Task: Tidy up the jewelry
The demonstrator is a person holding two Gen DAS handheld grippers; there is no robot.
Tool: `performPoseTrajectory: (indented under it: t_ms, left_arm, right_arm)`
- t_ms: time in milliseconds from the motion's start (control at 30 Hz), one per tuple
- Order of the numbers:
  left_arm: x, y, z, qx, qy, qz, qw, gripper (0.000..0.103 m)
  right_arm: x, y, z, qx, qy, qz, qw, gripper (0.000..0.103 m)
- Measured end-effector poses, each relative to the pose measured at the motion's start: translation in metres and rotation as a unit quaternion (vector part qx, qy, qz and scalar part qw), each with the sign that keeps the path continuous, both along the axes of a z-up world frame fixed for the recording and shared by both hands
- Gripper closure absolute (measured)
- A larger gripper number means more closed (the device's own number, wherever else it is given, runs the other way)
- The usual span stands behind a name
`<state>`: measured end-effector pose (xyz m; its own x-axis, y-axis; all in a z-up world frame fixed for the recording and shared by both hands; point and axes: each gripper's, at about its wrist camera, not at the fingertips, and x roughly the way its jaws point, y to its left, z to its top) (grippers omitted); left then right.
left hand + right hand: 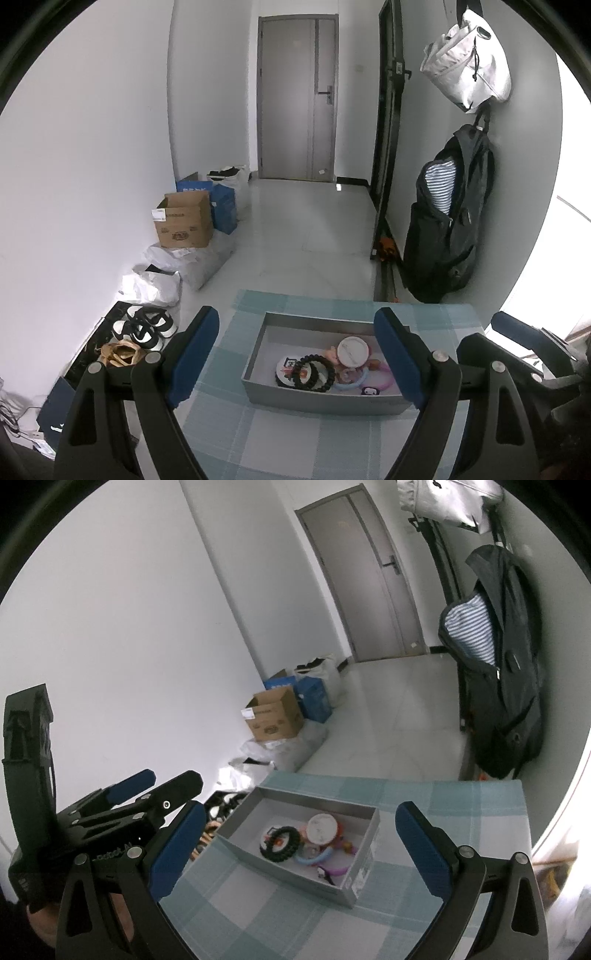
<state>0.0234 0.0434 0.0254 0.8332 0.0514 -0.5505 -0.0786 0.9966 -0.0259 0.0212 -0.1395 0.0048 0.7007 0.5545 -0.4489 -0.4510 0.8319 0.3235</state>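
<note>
A grey open box (317, 398) (236, 845) sits on a table with a blue-green checked cloth (258, 435) (461, 812). Inside lie a black beaded bracelet (316, 373) (282, 843), a round pink-white case (352, 350) (323, 827), a light blue ring (351, 386) (314, 858) and other small trinkets. My left gripper (295, 354) is open and empty, held above the box's near side; it also shows in the right wrist view (155, 786). My right gripper (299, 853) is open and empty, its fingers straddling the box from above; one finger shows in the left wrist view (517, 328).
Cardboard and blue boxes (184, 221) (275, 712) and white bags (184, 262) line the left wall. Shoes (144, 326) lie on a dark mat left of the table. A black backpack (447, 221) (498, 686) hangs on the right wall. A grey door (297, 99) stands at the far end.
</note>
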Motion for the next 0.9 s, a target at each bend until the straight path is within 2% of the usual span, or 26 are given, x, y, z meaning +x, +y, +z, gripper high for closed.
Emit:
performPoseTrajectory:
  t_ms: [200, 900]
  left_arm:
    - [-0.001, -0.003, 0.0, 0.005, -0.005, -0.001, 1.0, 0.02]
    - [0.01, 0.007, -0.005, -0.015, 0.011, 0.006, 0.9998, 0.02]
  right_arm:
    - [0.001, -0.002, -0.001, -0.001, 0.002, -0.001, 1.0, 0.0]
    - [0.008, -0.004, -0.002, -0.002, 0.011, -0.006, 1.0, 0.0]
